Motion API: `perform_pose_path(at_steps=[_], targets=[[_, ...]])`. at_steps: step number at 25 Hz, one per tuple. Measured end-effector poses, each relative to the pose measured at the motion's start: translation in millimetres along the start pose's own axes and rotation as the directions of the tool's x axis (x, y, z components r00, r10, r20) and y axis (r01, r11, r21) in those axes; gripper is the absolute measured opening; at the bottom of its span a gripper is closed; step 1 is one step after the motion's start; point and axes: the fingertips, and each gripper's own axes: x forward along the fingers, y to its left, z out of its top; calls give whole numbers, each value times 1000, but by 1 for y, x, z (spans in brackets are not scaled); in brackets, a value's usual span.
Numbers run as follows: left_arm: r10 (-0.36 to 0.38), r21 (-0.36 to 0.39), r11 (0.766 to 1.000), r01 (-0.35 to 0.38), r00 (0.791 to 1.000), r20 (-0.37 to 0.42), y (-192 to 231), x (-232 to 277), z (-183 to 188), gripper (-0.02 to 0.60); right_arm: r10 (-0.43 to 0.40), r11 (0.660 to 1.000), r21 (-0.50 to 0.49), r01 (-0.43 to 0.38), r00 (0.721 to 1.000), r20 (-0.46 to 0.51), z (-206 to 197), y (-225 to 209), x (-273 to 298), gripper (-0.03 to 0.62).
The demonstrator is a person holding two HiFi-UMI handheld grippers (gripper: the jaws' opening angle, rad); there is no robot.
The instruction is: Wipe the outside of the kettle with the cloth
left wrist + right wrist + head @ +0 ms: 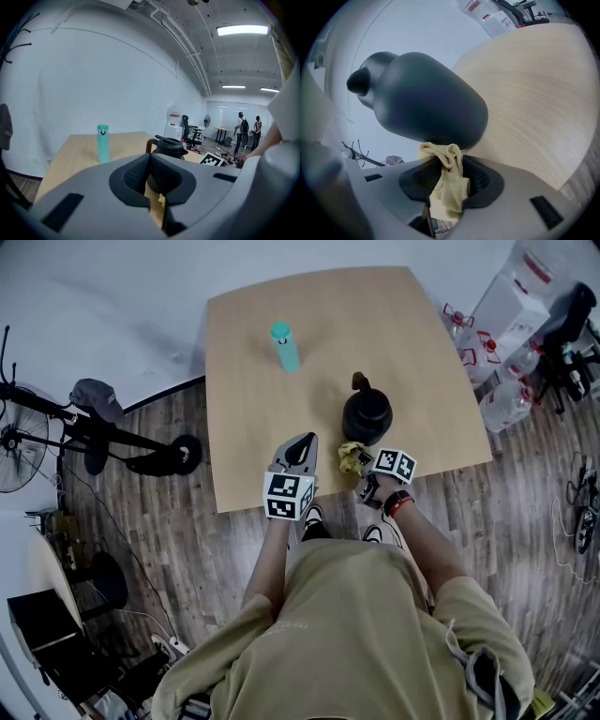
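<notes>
A black kettle [367, 415] with a brown handle stands on the wooden table [281, 296] near its front edge. My right gripper [362, 468] is shut on a crumpled yellow cloth [352, 457] just in front of the kettle's base. In the right gripper view, the cloth [448, 180] bunches between the jaws and touches the lower side of the kettle [426, 101]. My left gripper [302, 442] hovers over the table's front edge to the left of the kettle, shut and empty. Its view shows the closed jaws [150, 157] with the kettle [168, 146] behind them.
A teal bottle [285, 345] stands upright further back on the table, also seen in the left gripper view [102, 143]. Water jugs [507, 401] and a white box [511, 298] sit on the floor at the right. A fan [19, 442] and a stand are at the left.
</notes>
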Motion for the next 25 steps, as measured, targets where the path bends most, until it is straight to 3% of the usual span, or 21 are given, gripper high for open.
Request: perform_pose_path(at_steps=[9,18,25], targets=[[-2,-4,1000,2,1000,-5,-20,8,-4,25,-72,994,-87,69,997,-30,22,-35,-32,138],[8,2,1000,-8,1000,-10,-36,24,-1,25,-157,967,-205,151,987,-13,74,-62,-53,118],[36,0,999,-36,999,-21,-37,38,2,25,-178,948,-270,170,984,-3,118,-67,-50,110]])
